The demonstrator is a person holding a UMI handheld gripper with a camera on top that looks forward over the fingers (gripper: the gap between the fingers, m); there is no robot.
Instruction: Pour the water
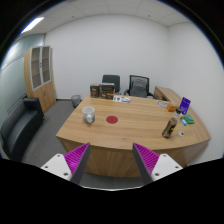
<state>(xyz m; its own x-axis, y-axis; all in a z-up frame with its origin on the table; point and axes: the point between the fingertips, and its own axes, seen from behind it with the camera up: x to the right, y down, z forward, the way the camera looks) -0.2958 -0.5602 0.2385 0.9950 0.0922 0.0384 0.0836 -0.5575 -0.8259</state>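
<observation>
My gripper point(112, 160) is open, its two purple-padded fingers point(77, 157) spread wide with nothing between them. It hangs in front of a large curved wooden desk point(130, 128), well short of everything on it. A small metal cup point(89, 115) stands on the desk's left part, beyond the left finger. A dark bottle point(170, 127) stands near the desk's right end, beyond the right finger. A red round coaster point(112, 119) lies between cup and bottle.
Two black office chairs point(139, 87) stand behind the desk. A black sofa point(18, 128) is at the left and a wooden cabinet point(40, 78) against the left wall. A purple item point(184, 104) and a box point(95, 90) sit on the desk's far side.
</observation>
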